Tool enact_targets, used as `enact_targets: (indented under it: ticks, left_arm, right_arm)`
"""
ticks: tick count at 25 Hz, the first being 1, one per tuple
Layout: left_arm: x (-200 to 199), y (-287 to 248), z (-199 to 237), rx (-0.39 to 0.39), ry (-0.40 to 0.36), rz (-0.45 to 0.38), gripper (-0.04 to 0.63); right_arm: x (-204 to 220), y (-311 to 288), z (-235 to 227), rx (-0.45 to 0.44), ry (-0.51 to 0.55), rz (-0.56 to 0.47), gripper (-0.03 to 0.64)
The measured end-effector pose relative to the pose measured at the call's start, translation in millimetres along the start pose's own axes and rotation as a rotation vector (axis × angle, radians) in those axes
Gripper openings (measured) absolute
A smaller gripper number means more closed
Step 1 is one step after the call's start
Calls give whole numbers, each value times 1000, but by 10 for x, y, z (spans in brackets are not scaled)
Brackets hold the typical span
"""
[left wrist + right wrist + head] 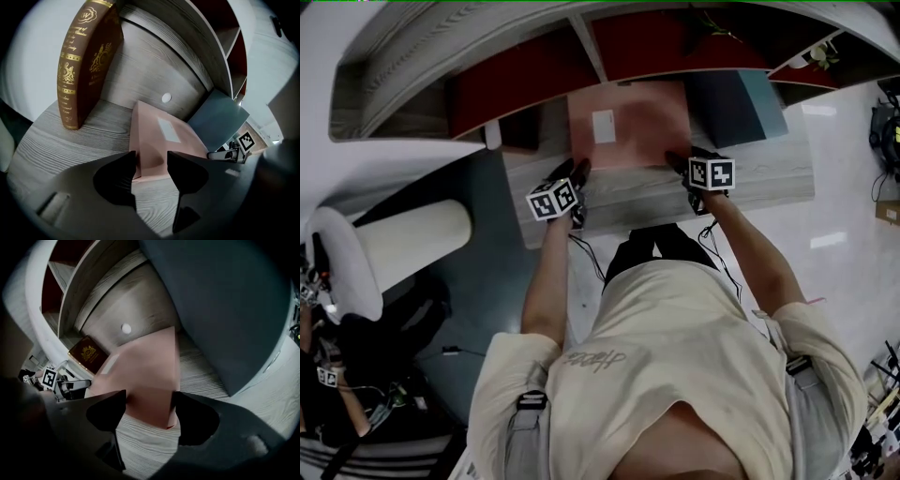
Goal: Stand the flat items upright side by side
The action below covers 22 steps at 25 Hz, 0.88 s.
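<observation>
A pink book [628,127] lies flat on the grey wooden shelf board [769,173]. My left gripper [578,178] is at its near left corner and my right gripper [680,164] at its near right corner. In the left gripper view the open jaws [151,164] frame the pink book's corner [157,140] without a visible pinch. The right gripper's jaws [150,404] likewise stand open over the pink cover [150,366]. A brown gilt book [86,61] stands upright at the left. A dark teal book [225,301] leans at the right.
Red-backed shelf compartments [675,42] with white dividers rise behind the board. A white cylinder [403,239] lies on the floor at the left. The person's torso fills the lower head view. Cables [591,258] hang from the grippers.
</observation>
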<state>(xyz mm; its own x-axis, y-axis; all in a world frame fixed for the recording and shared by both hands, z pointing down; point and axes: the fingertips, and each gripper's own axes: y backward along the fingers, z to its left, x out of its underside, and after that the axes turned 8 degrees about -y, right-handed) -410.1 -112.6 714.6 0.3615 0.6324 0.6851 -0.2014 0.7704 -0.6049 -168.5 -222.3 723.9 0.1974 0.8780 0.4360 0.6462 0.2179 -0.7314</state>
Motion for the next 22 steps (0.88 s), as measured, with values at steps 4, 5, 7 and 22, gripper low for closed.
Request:
enact_targets:
  ticks: [4,5,7,22]
  left_arm:
    - [38,51,34,-8,-3,-2,217]
    - [55,71,38,-9,-4,-1,215]
    - [97,126,46,-11,-5,1,216]
    - [356,568,320,-54,-16,-21,207]
  right_arm:
    - [105,18,48,22,-14,28,331]
    - [148,33,61,22,-17,33,330]
    - [271,71,95,18,-17,45,324]
    - [1602,490,628,-60,-26,259,279]
